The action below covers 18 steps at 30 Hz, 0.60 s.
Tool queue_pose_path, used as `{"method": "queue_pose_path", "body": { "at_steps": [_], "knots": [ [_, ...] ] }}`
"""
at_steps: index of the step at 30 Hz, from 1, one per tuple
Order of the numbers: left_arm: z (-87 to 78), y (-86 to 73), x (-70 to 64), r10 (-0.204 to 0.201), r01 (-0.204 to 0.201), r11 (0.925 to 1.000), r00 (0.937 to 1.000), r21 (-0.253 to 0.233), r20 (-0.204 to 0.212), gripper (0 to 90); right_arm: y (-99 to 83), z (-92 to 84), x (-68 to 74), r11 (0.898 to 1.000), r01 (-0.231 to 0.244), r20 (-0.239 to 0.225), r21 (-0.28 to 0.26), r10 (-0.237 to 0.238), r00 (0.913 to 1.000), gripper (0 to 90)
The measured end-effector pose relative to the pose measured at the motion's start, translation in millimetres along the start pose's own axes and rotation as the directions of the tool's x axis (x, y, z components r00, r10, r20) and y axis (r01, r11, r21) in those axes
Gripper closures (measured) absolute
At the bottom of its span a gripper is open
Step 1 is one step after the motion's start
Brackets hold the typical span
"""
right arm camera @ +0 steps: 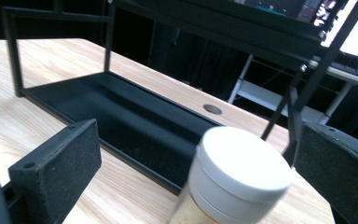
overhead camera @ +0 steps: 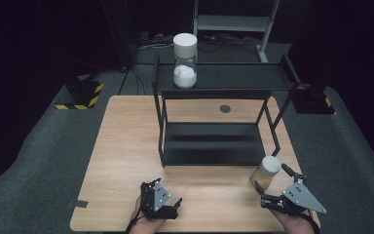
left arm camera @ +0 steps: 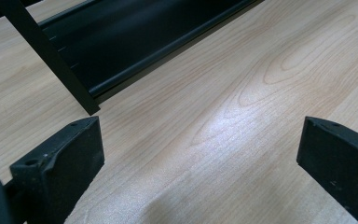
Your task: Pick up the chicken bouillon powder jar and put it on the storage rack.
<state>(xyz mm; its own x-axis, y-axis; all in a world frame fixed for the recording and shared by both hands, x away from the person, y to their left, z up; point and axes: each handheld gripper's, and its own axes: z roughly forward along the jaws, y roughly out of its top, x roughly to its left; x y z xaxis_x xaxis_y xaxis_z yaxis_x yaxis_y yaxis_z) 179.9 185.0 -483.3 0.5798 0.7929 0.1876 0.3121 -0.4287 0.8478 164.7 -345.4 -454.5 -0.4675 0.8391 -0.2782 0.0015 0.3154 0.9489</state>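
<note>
A small jar (overhead camera: 267, 171) with a white lid and yellowish contents stands on the wooden table near the rack's front right foot. My right gripper (overhead camera: 272, 181) is open with its jaws either side of the jar, not touching it; in the right gripper view the jar (right arm camera: 235, 179) sits between the wide-apart pads (right arm camera: 58, 165). My left gripper (overhead camera: 168, 200) is open near the table's front edge, with bare wood between its pads (left arm camera: 63, 161). A taller jar (overhead camera: 185, 59) with a white lid and white contents stands on the left end of the black rack's top shelf (overhead camera: 233, 78).
The black two-tier rack (overhead camera: 214, 144) stands at the table's middle and back, its lower tray (right arm camera: 121, 112) bare. A round cable hole (overhead camera: 225, 108) lies behind it. Black tape (overhead camera: 78, 203) marks the table's front left edge. Hazard-striped stand bases (overhead camera: 80, 95) sit on the floor.
</note>
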Motion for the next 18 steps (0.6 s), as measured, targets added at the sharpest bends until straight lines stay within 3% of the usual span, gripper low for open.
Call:
{"method": "queue_pose_path", "body": {
  "at_steps": [8, 18],
  "knots": [
    [-0.7, -1.4, 0.2, -0.004, 0.004, 1.0, 1.0, -0.008, -0.001, 0.9, -8.1, 4.6, -1.9, 0.999, -0.038, 0.038, 0.02, 0.037, 0.9986, 0.0],
    [-1.3, -2.7, -0.3, -0.001, 0.001, 0.9999, 1.0, -0.015, -0.001, 0.9, -18.4, 12.9, -5.3, 0.996, -0.091, 0.048, 0.028, 0.089, 0.9948, 0.0]
  ]
}}
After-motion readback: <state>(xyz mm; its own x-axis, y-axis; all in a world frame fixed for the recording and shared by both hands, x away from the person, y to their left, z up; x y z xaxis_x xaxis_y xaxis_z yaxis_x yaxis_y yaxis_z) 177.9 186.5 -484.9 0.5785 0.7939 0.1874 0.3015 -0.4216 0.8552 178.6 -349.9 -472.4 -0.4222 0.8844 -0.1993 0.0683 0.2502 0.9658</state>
